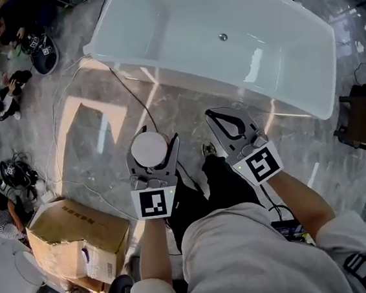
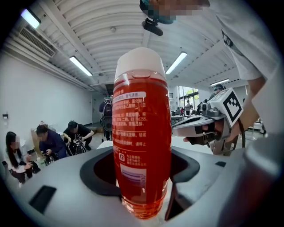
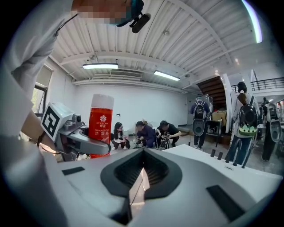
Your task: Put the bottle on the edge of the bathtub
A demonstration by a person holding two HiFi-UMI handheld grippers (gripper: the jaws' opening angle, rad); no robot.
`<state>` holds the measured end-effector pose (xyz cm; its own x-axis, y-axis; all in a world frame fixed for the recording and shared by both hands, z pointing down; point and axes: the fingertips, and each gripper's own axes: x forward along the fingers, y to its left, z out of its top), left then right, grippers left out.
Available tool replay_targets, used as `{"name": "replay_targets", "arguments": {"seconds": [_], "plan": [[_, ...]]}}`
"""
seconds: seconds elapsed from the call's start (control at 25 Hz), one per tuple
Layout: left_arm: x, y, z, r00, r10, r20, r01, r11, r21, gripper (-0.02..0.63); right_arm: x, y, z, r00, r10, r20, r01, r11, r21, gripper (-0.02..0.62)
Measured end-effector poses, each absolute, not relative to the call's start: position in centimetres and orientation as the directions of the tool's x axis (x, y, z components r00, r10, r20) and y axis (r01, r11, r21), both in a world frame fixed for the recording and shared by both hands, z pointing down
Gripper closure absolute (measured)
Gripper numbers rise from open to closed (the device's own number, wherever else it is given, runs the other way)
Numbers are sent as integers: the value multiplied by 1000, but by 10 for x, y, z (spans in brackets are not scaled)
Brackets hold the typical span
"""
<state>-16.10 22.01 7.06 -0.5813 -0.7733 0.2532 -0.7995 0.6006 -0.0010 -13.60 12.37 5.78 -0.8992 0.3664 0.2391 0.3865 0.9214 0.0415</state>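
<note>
Bathtub [image 1: 177, 26] first: a white freestanding tub that fills the upper part of the head view, its near long rim running aslant across the frame and bare all along. Grey marble floor [image 1: 90, 133] lies between that rim and the person's feet, with a thin cable trailing over it. A cardboard box [image 1: 76, 241] sits on the floor at the person's left, well apart from the tub, and several people crouch farther off on that side.

The left gripper [image 1: 154, 140] is held out in front of the person's body, over the floor and short of the near rim. Its jaws are clamped on the lower body of the bottle [image 2: 142, 133], a clear one of red liquid that stands upright between them, its white cap [image 2: 140, 62] uppermost. The right gripper [image 1: 223, 122] hangs just beside it, jaws pressed together with nothing between them.

By my reading this is the carry: the bottle is gripped and lifted, but it is not yet over the tub. The next move calls for a reach forward until the bottle's base is above the near rim, then a level descent so that the base meets the rim flat. The rim looks narrow and smooth, so the base should be centred on it before the jaws part, or the bottle may tip into the tub or onto the floor.
</note>
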Motion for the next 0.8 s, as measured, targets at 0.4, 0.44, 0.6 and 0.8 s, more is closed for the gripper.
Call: {"name": "replay_targets", "arguments": {"seconds": [0.4, 0.44, 0.6, 0.8], "plan": [[-199, 259, 124, -238, -929, 283, -970, 217, -105, 305, -157, 189, 121, -930, 221, 295, 248, 967, 58, 589], [-200, 263, 130, -189, -937, 293, -980, 162, -114, 305, -158, 194, 126, -936, 198, 290, 218, 975, 37, 589], [-204, 266, 148, -15, -963, 269, -996, -8, -84, 305, -158, 202, 156, -931, 116, 346, 135, 990, 33, 589], [-203, 241, 170, 186, -952, 244, -978, -202, -43, 305, -153, 191, 181, -899, 61, 434, 107, 991, 83, 589]]}}
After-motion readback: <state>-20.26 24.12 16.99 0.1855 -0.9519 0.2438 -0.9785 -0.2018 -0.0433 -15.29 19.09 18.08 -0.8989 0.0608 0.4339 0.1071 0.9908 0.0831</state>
